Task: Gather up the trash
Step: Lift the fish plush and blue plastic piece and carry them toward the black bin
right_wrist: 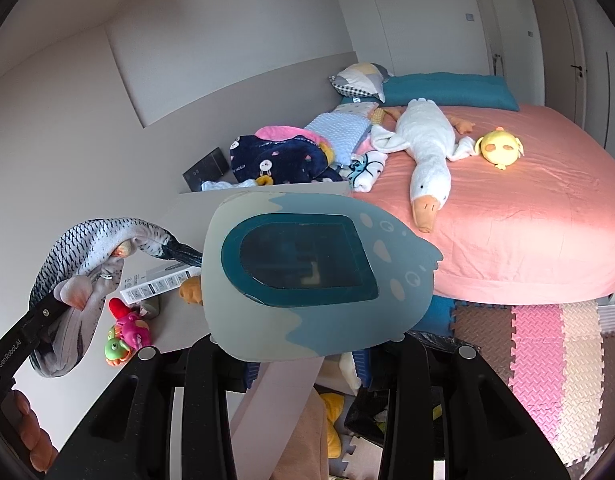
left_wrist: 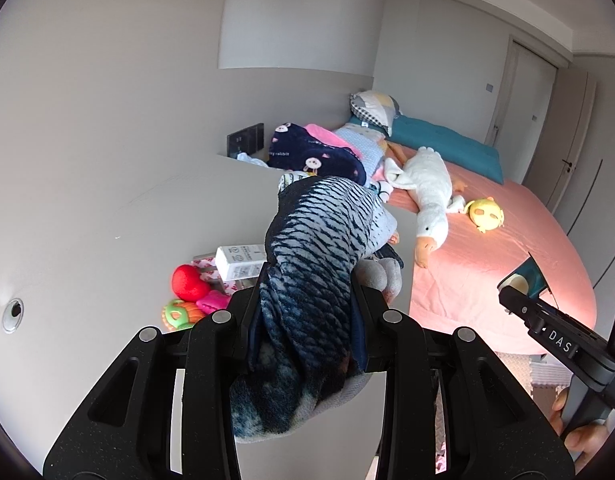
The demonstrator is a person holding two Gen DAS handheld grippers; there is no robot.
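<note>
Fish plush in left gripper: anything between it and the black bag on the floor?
The fish plush is clamped in the left gripper. The black bag lies low behind the right gripper and its blue tablet; both block that path.

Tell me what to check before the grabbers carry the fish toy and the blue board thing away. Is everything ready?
1. Left gripper shut on the fish plush: ok, squeezed between both fingers.
2. Fish plush clear of the desk: ok, it hangs in the air in the right wrist view.
3. Right gripper shut on the blue drawing board: ok, though only its lower edge is pinched.
4. Drawing board steady: cannot tell.
5. White box and small toys left on the desk: ok, nothing is snagged on them.
6. Where to drop things: cannot tell, no bin is plainly seen.
</note>
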